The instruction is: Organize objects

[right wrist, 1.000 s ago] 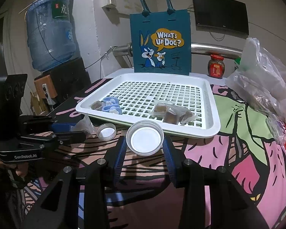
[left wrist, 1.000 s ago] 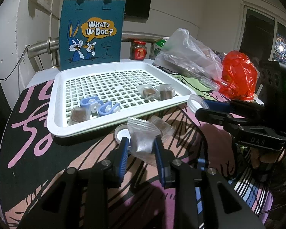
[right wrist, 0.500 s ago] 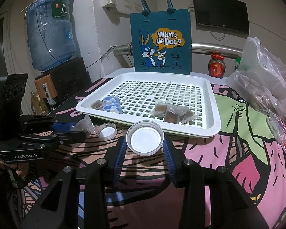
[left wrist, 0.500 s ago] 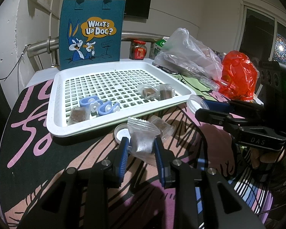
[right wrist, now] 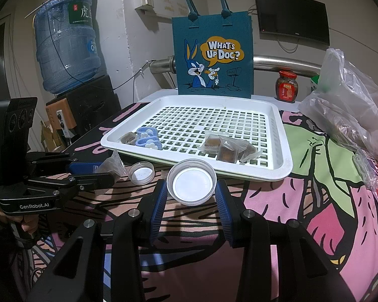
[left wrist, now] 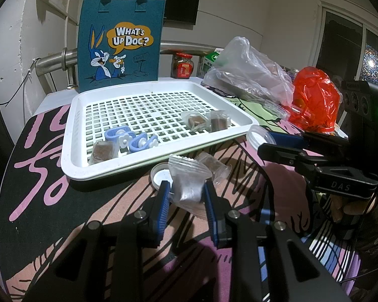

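Observation:
My left gripper (left wrist: 185,188) is shut on a clear sachet of grey powder (left wrist: 189,183), held just above the patterned tablecloth in front of the white slotted tray (left wrist: 73,136). My right gripper (right wrist: 191,188) is shut on a large clear lid (right wrist: 191,185), also near the tray's front edge. A smaller clear lid (right wrist: 141,173) lies on the cloth between them, and a wrapped brown cube (left wrist: 210,163) rests beside it. In the tray lie two blue clips (left wrist: 131,139), one wrapped cube (left wrist: 102,151) at the front left and more wrapped cubes (right wrist: 221,147) at the right.
A teal cartoon tote bag (right wrist: 213,55) stands behind the tray. A red-capped jar (right wrist: 286,85), a clear plastic bag (right wrist: 347,110) and a red bag (left wrist: 313,100) crowd the right side. A water bottle (right wrist: 65,47) stands at the far left.

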A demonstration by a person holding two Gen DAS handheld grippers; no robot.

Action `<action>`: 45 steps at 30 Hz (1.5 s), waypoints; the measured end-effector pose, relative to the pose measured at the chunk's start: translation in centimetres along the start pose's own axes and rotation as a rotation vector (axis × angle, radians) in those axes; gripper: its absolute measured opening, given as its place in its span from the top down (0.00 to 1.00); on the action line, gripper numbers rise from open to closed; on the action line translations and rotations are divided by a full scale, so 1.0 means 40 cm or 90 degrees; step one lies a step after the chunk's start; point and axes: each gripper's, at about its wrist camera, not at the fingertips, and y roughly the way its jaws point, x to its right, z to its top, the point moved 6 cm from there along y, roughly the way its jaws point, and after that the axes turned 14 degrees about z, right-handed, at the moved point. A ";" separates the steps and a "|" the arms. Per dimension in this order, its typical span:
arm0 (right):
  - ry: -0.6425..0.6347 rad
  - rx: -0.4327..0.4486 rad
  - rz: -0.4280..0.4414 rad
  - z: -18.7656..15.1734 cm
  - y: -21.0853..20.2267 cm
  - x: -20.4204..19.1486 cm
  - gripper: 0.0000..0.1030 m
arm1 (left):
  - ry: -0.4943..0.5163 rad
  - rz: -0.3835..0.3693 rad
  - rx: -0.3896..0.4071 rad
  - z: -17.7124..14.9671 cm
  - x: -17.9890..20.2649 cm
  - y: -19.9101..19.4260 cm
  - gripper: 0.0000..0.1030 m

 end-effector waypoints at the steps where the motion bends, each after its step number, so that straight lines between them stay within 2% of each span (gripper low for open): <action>1: 0.000 0.000 0.000 0.000 0.000 0.000 0.62 | 0.000 0.000 0.000 0.000 0.000 0.000 0.74; 24: 0.009 -0.005 0.005 0.000 0.003 0.000 0.62 | 0.008 0.007 0.005 -0.001 0.009 -0.003 0.74; 30: 0.007 0.001 0.020 0.002 0.002 -0.004 0.62 | 0.027 0.026 0.014 -0.002 0.021 -0.009 0.74; 35: 0.022 0.006 0.038 0.004 0.003 0.001 0.62 | -0.001 0.036 0.010 0.000 -0.004 -0.005 0.74; 39: 0.055 0.015 0.056 0.005 -0.001 0.020 0.62 | -0.029 0.061 -0.003 -0.002 -0.029 0.004 0.74; 45: 0.095 0.034 0.074 0.007 -0.014 0.045 0.62 | -0.045 0.102 0.004 -0.005 -0.045 -0.006 0.74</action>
